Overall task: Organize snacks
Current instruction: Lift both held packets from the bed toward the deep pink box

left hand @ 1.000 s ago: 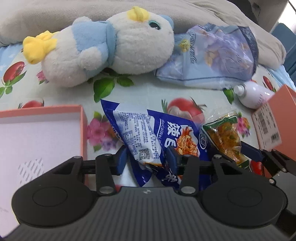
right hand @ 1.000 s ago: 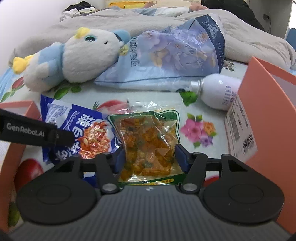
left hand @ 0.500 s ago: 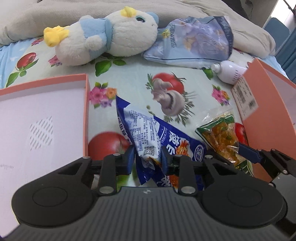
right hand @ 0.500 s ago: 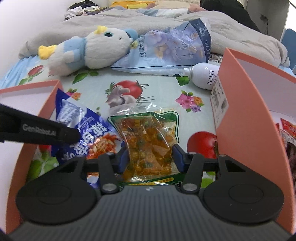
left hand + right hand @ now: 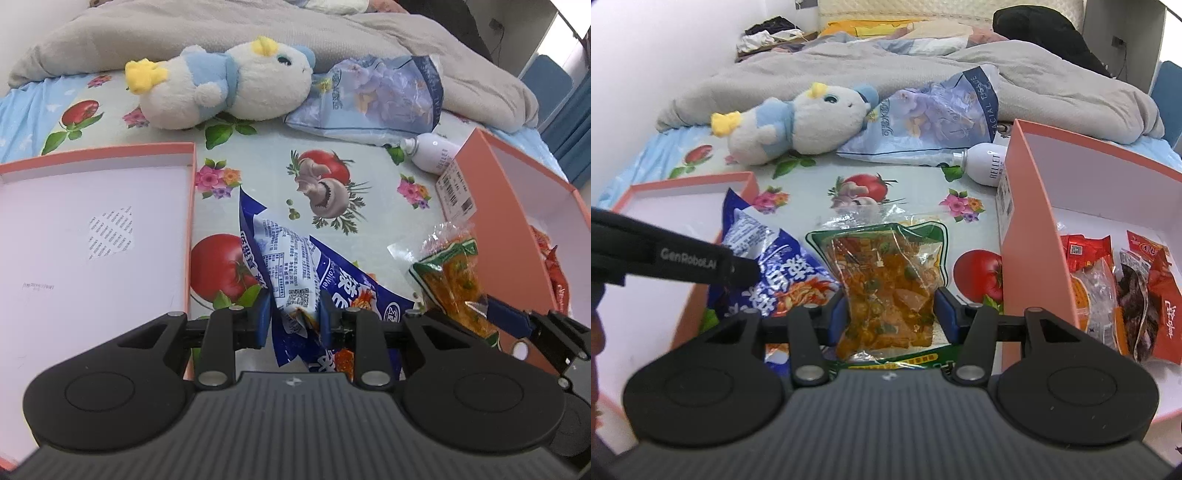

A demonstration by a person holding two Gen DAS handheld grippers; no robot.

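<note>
My left gripper is shut on a blue snack packet and holds it above the printed bedsheet; the packet also shows in the right wrist view. My right gripper is shut on a clear green-edged packet of orange snack, also lifted; it shows in the left wrist view too. An orange box at the right holds several red snack packets. The box's shallow orange lid lies to the left, white inside.
A white and blue plush toy, a pale blue tissue pack and a white bottle lie at the back. A grey blanket is bunched behind them.
Both grippers have lifted and pulled back with their packets, so the toy and tissue pack look farther off. The box's inside and its red packets have come into the right view.
</note>
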